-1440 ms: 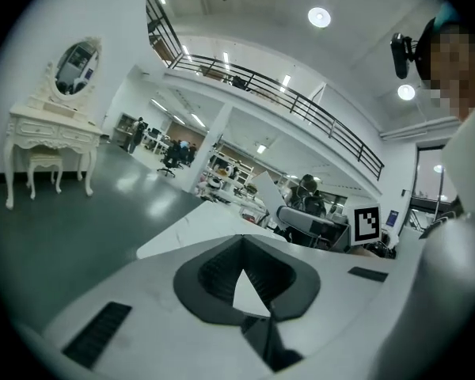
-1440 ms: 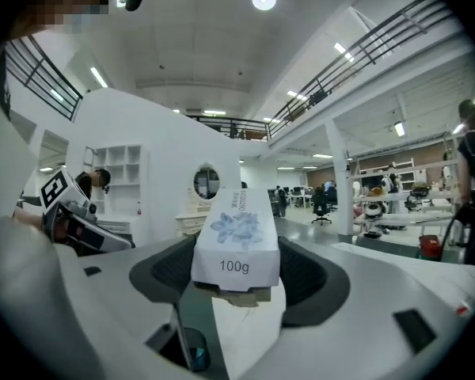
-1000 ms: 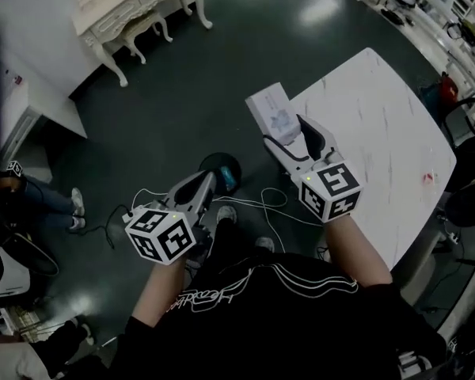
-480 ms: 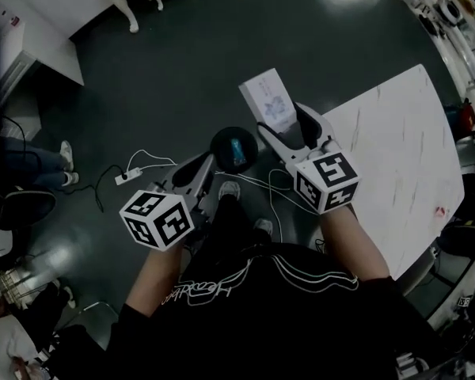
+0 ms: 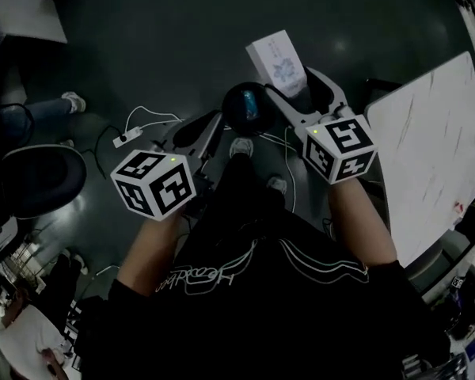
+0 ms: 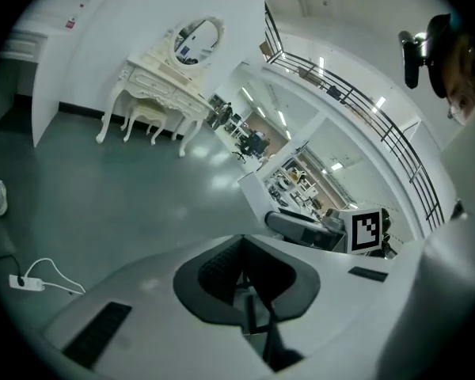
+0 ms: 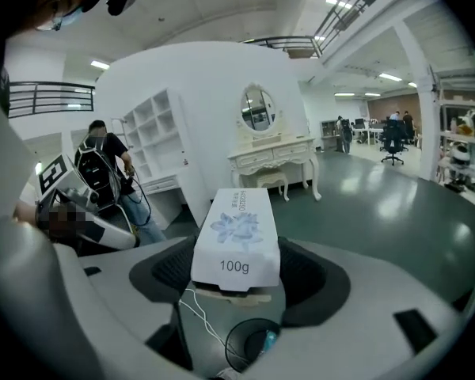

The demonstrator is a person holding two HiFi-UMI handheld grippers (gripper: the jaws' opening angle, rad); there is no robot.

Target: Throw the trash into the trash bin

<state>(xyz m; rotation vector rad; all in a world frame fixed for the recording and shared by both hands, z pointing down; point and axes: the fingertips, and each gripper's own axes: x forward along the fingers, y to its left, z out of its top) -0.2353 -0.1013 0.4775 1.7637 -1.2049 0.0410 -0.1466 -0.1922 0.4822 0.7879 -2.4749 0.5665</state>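
Observation:
My right gripper (image 5: 291, 85) is shut on a white carton (image 5: 279, 62) printed with a blue flower and "100g". It holds the carton in the air, just right of and above a round black trash bin (image 5: 249, 105) on the dark floor. Something blue lies inside the bin. In the right gripper view the carton (image 7: 236, 240) sits between the pads, with the bin (image 7: 257, 347) straight below. My left gripper (image 5: 208, 127) is shut with nothing in it, left of the bin. Its jaws (image 6: 245, 279) meet, with only floor behind.
A white marble-patterned table (image 5: 427, 157) stands at the right. A white power strip (image 5: 127, 138) with cables lies on the floor left of the bin. A dark chair (image 5: 39, 180) and a person's legs (image 5: 32, 113) are at the far left. A cream dressing table (image 6: 154, 93) stands further off.
The right gripper has carried the carton away from the table's edge to a spot beside the bin. The bin now lies between the two grippers. The left gripper stays shut.

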